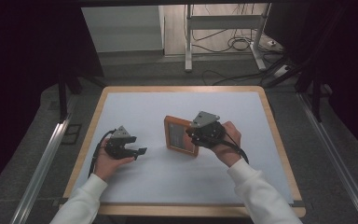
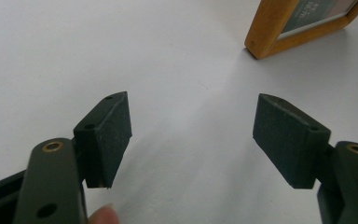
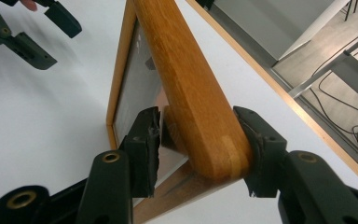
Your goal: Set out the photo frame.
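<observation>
A wooden picture frame (image 1: 178, 135) stands on edge in the middle of the white table top (image 1: 135, 107), leaning a little. My right gripper (image 1: 193, 136) reaches it from the right, with the frame's thick wooden side bar (image 3: 186, 79) between its jaws (image 3: 198, 128). The right pad lies against the wood and the left pad stands a sliver off it beside the glass, so the grip looks slack. My left gripper (image 1: 141, 151) rests on the table to the frame's left, open wide (image 2: 193, 135) with nothing between its pads. The frame's corner (image 2: 270, 32) shows ahead of it.
The table has a pale wooden rim (image 1: 279, 140). Beyond it are grey floor, a metal stand (image 1: 189, 37) and loose cables (image 1: 233, 44). Metal rails (image 1: 42, 158) run along both sides of the table. My left gripper (image 3: 32, 28) shows far off in the right gripper view.
</observation>
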